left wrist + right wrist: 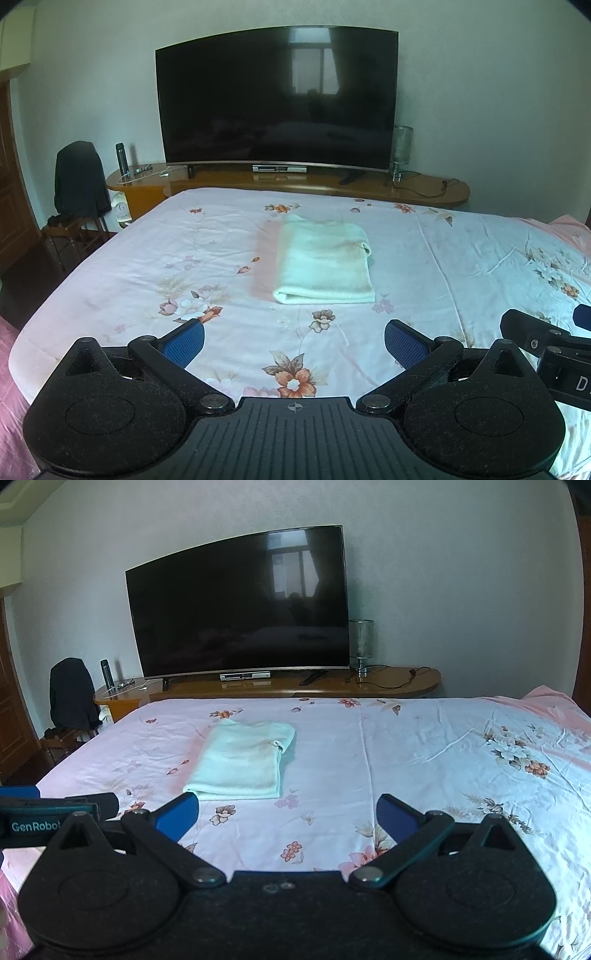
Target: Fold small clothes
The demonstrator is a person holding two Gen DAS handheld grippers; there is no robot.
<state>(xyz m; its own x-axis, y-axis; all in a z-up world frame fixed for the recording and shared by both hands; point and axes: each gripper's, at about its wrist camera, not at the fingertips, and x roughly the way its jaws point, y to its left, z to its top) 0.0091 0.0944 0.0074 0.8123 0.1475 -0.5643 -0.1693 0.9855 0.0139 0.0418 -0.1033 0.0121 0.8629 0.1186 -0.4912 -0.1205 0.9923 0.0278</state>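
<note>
Near the middle of the bed (110, 266), toward its far edge, the folded pale cloth (323, 262) is lying flat. It is looking soft, light and limp; grip a free corner. Left gripper (294, 338) and right gripper (286, 814) are hovering spread apart, empty. Inner layers are staying hidden.

White letters "GenRobot" stand on the black left hand-held gripper (55, 814) at nine o'clock in the right wrist view; a lone "D" marks the black right hand-held gripper (554, 354) at three o'clock in the left wrist view.
</note>
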